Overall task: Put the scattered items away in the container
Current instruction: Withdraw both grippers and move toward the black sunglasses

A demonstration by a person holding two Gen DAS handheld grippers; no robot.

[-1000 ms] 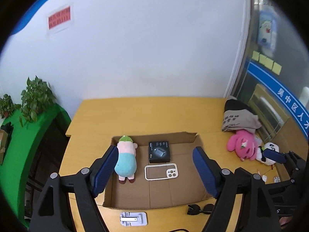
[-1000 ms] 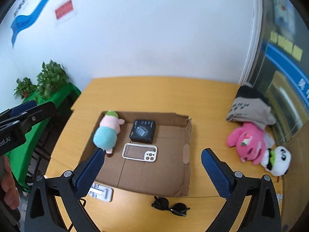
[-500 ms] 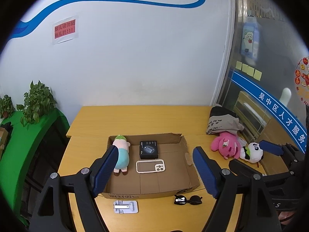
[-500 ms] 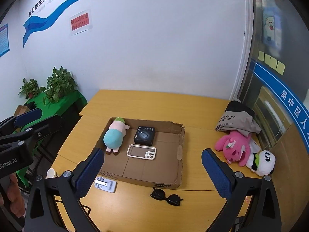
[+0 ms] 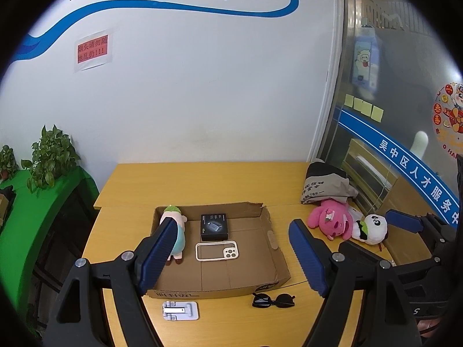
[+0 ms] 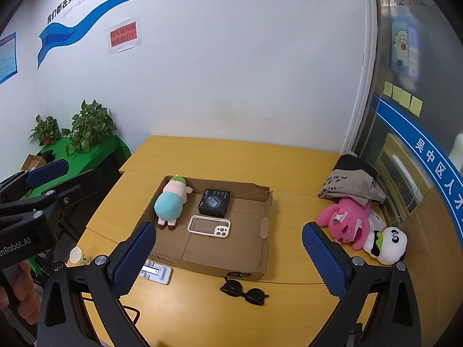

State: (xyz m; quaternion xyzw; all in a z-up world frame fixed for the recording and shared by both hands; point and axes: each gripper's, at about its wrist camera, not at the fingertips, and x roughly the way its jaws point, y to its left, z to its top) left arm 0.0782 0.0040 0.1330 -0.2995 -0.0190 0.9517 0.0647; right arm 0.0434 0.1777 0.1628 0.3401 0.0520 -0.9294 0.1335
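Open room over the box's right half; clutter along the table's near and right edges

The cardboard box holds a plush doll, a black case and a phone case in its left and middle part, while its right part is bare cardboard. Between the box and the table's near edge lie sunglasses and a white stand. Plush toys and a bag crowd the right edge. The far side is bare wood.

Two high views, shared cardboard box
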